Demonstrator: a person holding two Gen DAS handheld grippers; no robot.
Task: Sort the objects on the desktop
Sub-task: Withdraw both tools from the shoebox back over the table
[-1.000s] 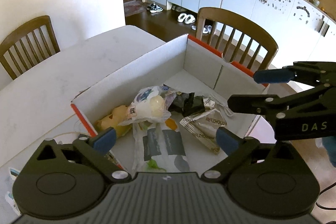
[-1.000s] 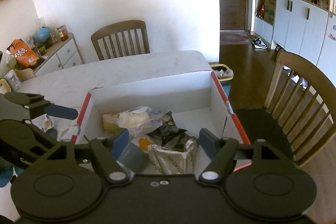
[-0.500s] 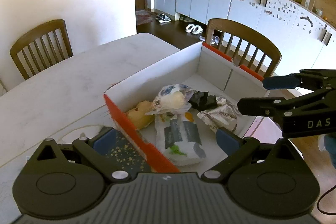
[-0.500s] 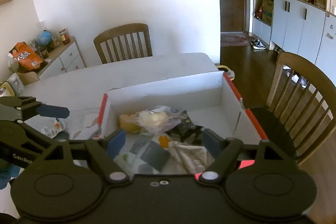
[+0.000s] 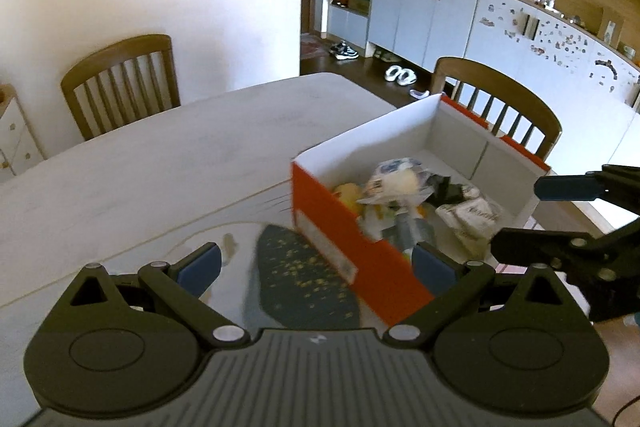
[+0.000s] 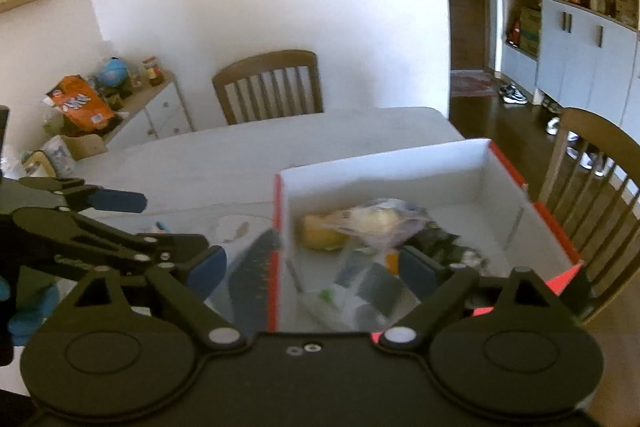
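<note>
Right claw spread wide, empty, orange box holding wrapped snacks

The box is made of matt cardboard, white inside and orange outside, and crinkled glossy plastic wrappers are seen within it. The table is topped with a smooth pale stone-like surface, and the chairs are built of lightly sheened brown wood

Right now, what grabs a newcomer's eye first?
The orange-and-white box at the table's right edge, heaped with crinkled snack wrappers and a yellow item. Left of it lies a dark speckled mat. Both grippers, left and right, hold nothing, jaws wide.
</note>
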